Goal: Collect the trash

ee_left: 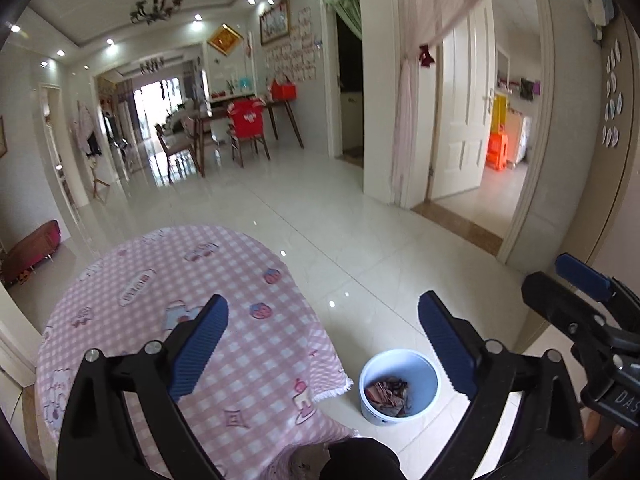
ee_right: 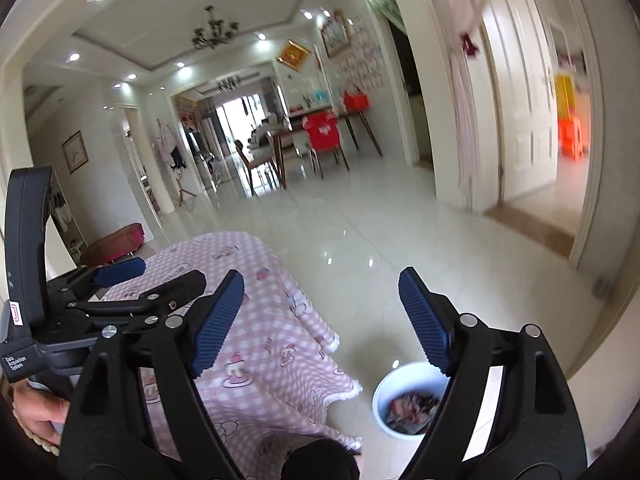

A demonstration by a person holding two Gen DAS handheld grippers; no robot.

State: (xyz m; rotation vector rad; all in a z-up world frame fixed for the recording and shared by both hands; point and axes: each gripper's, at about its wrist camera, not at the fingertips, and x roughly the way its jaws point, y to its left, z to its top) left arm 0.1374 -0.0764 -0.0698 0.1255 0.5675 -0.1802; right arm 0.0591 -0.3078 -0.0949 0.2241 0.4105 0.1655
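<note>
Both tools stand wide and empty: left tool [ee_left: 324, 344], right tool [ee_right: 320, 320]. The trash [ee_left: 387, 395] lies in the white bin [ee_left: 424, 364] on the floor at five o'clock of the pink-clothed counter [ee_left: 160, 280], which shows no litter. Scan the counter before pulling away.

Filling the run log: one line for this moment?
left gripper open, empty | right gripper open, empty | bin on floor beside table, trash inside

Glossy tiled floor [ee_left: 360, 208]; chandelier [ee_left: 154, 2]; dining table [ee_left: 248, 108].
</note>
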